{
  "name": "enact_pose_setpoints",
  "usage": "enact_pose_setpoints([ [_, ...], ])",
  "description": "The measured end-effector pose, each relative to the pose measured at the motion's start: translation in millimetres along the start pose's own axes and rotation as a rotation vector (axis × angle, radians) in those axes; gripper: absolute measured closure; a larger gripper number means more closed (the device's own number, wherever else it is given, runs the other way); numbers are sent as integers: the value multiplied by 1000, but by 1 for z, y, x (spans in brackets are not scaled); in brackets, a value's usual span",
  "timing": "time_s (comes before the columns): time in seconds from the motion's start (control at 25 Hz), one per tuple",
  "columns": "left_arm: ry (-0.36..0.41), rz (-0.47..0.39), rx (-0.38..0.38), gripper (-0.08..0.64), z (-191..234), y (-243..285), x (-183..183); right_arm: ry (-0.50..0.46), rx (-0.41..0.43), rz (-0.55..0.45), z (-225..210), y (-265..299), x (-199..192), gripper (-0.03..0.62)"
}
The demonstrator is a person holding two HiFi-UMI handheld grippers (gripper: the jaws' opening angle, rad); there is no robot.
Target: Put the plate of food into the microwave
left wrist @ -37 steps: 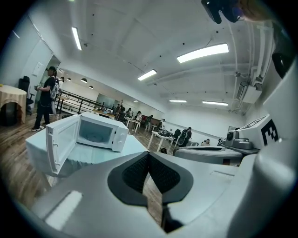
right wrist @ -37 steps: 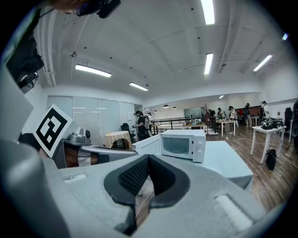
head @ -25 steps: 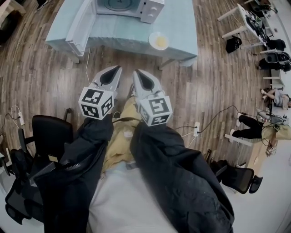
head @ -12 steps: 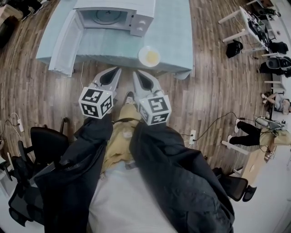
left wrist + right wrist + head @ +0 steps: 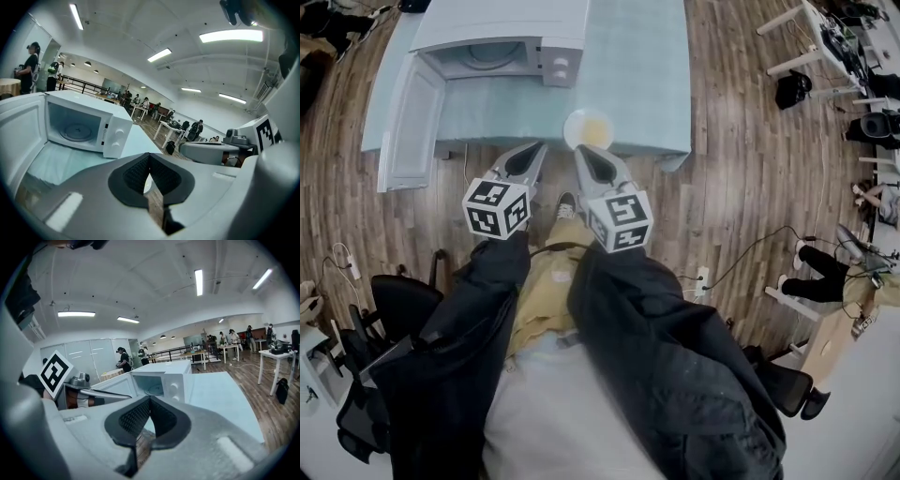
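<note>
A white plate with yellow food sits at the near edge of the pale blue table. The white microwave stands further back on the left with its door swung wide open; in the left gripper view the microwave shows an empty turntable. My left gripper and right gripper hang side by side just short of the table edge, both shut and empty, the right one just below the plate. The left gripper and right gripper show pads meeting at the tips.
Black office chairs stand at the lower left. A power strip with cables lies on the wood floor to the right. White tables and seated people are at the far right.
The table, microwave and plate have come nearer and lower in the head view. Both grippers stay shut and side by side.
</note>
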State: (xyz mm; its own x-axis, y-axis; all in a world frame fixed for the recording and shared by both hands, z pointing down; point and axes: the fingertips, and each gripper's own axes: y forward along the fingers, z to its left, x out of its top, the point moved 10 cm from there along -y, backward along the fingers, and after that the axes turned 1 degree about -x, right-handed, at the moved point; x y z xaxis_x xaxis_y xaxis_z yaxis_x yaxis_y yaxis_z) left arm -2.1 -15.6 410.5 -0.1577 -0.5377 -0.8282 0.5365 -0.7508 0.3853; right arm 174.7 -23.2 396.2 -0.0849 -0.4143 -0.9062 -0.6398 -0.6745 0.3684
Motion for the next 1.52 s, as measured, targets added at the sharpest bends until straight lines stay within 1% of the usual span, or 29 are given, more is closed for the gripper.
enact_pose_setpoints([
  [0.2, -53, 76, -10, 561, 6, 37, -15, 20, -23, 29, -37, 12, -4, 592],
  [0.44, -99, 184, -44, 561, 15, 64, -41, 28, -69, 109, -56, 21, -18, 592],
  [0.64, -150, 254, -115, 561, 30, 82, -61, 51, -157, 153, -63, 27, -29, 592],
  [0.72, -184, 277, -131, 561, 39, 91, -70, 68, -190, 162, -62, 26, -32, 592],
  [0.88, -290, 337, -162, 561, 52, 109, -94, 90, -217, 194, -56, 24, -39, 592],
  [1.0, -379, 374, -163, 558, 59, 118, -116, 96, -227, 225, -57, 25, -45, 592],
  [1.12, -442, 400, -167, 551, 65, 128, -134, 94, -228, 249, -61, 28, -47, 592],
  [1.2, -494, 405, -172, 531, 69, 137, -145, 92, -227, 264, -65, 29, -48, 592],
  [1.28, -567, 410, -185, 514, 70, 146, -158, 91, -226, 279, -68, 29, -51, 592],
  [1.4, -673, 418, -193, 463, 73, 159, -176, 93, -227, 303, -73, 27, -56, 592],
  [1.52, -775, 405, -192, 422, 77, 168, -190, 101, -229, 328, -76, 23, -63, 592],
])
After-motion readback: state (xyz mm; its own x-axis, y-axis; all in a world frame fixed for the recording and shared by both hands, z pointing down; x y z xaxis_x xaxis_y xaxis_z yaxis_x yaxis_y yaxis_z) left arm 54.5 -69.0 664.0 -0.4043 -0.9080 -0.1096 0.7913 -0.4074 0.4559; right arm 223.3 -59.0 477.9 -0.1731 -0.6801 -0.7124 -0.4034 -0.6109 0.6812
